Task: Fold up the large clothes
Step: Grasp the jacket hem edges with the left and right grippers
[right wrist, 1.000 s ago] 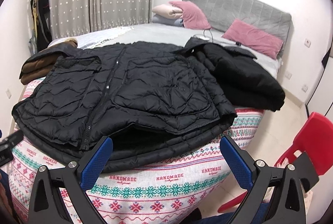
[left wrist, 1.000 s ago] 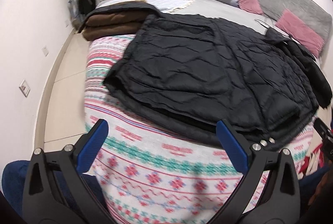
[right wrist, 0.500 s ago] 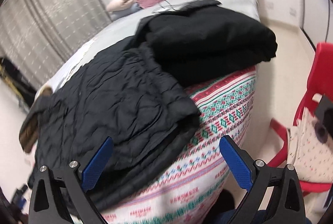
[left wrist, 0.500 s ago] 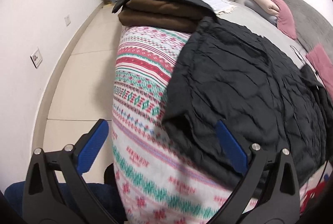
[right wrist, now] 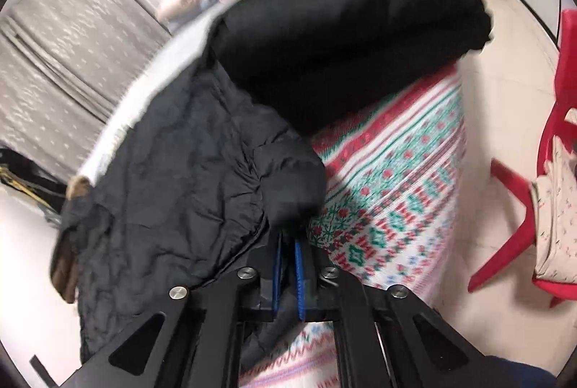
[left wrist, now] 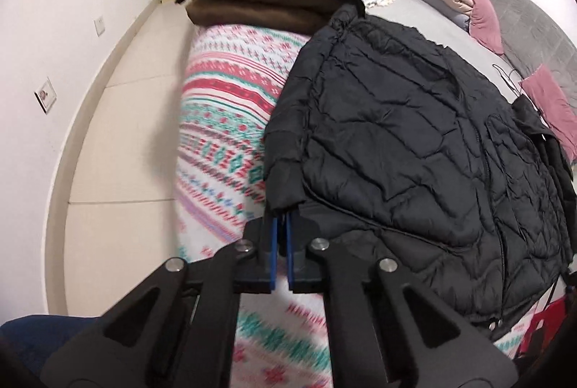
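A black quilted jacket (left wrist: 396,135) lies spread on the patterned bedspread (left wrist: 223,106). My left gripper (left wrist: 283,220) is shut on the jacket's near-left cuff (left wrist: 285,179), which hangs at the bed's edge; the blue pads pinch the fabric. In the right wrist view the same jacket (right wrist: 173,171) is blurred. My right gripper (right wrist: 288,236) is shut on its rounded near-right corner (right wrist: 292,179), with dark fabric between the pads. Both grippers point steeply down at the bed's near edge.
A folded brown garment (left wrist: 259,2) sits at the far-left corner of the bed. A folded black garment (right wrist: 353,38) lies just beyond the jacket's right side. A red chair (right wrist: 555,142) stands on the floor to the right. Pink pillows (left wrist: 479,13) are at the headboard.
Both grippers went from wide open to shut, each now pinching an end of the jacket's near edge. Both have come in closer to the bed, and the right one has rolled.
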